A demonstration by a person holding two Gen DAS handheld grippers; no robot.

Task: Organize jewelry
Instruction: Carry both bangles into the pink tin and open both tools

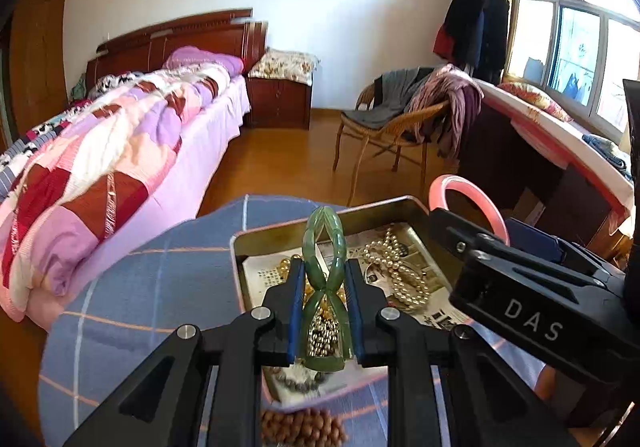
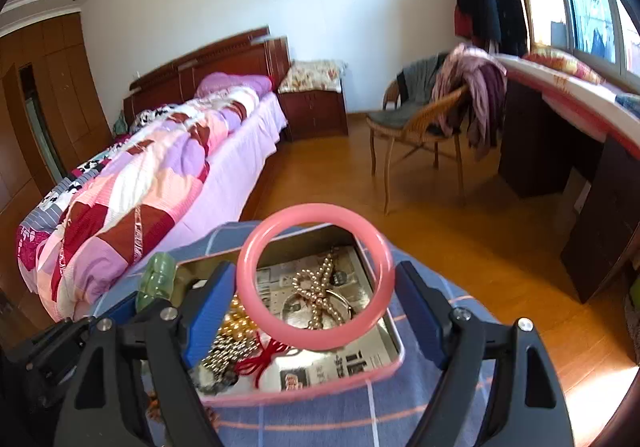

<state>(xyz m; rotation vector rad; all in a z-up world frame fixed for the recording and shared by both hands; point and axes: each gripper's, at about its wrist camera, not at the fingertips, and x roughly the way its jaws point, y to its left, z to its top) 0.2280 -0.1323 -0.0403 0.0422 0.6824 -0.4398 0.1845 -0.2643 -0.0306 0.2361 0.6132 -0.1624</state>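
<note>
Green bangle clamped upright in left gripper jaws; pink bangle spanned by wide right gripper jaws; both held directly above open jewelry tin, right nearer far rim.

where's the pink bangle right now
The pink bangle is held across the right gripper, above the open tin of necklaces, right of the green bangle in the left gripper.

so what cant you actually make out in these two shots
- Brown bead string, left wrist view: blurred, cut off by the bottom edge.
- Dark beads in the tin, left wrist view: hidden behind the green bangle in the left gripper.
- Newspaper lining, right wrist view: print too small.
</note>
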